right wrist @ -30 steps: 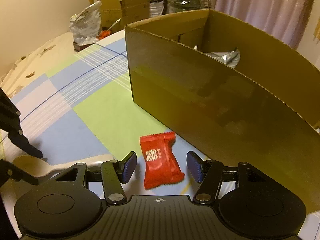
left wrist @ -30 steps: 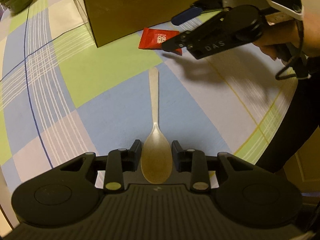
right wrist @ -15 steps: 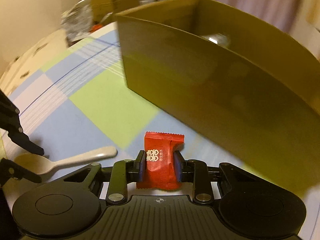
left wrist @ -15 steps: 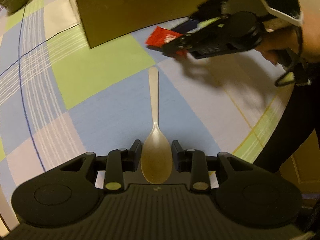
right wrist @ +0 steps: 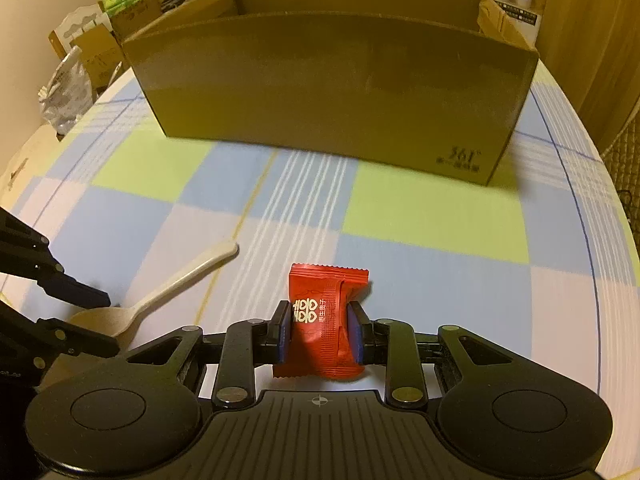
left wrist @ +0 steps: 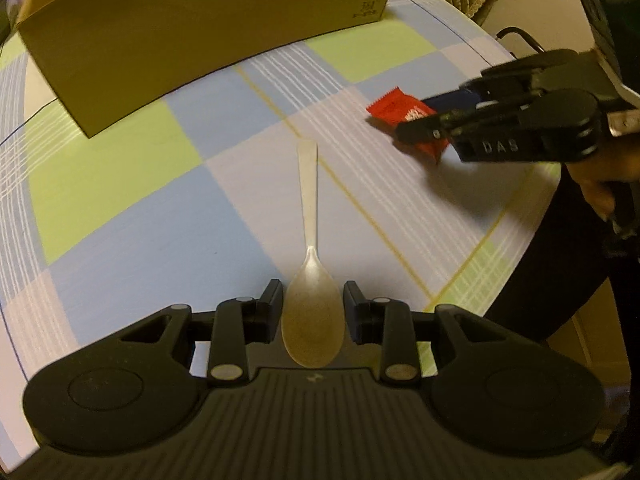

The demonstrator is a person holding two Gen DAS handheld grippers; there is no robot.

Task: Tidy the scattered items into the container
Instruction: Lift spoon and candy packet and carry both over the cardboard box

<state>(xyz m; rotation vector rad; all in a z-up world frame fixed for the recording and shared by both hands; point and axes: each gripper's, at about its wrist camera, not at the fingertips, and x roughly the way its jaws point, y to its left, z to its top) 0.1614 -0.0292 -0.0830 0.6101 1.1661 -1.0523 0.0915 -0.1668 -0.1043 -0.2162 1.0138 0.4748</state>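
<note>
A pale spoon [left wrist: 312, 280] points away from me, its bowl pinched in my left gripper [left wrist: 313, 306], which is shut on it; the spoon [right wrist: 160, 296] also shows at lower left in the right wrist view. My right gripper [right wrist: 320, 330] is shut on a red candy packet [right wrist: 324, 320], held above the checked tablecloth. From the left wrist view that red packet [left wrist: 404, 118] sticks out of the right gripper [left wrist: 424, 126] at the right. The brown cardboard box [right wrist: 332, 92] stands open-topped at the far side; the same box [left wrist: 200, 36] fills the top of the left wrist view.
A checked tablecloth [right wrist: 432, 220] covers the round table. Behind the box lie small cartons [right wrist: 132, 8] and a plastic bag [right wrist: 64, 96]. A person's hand [left wrist: 604, 176] grips the right tool near the table's right edge.
The right gripper closed on the red packet, lifted it and carried it away from the box front, rolling as it went. The left gripper shifted sideways with the spoon; the box now appears wider.
</note>
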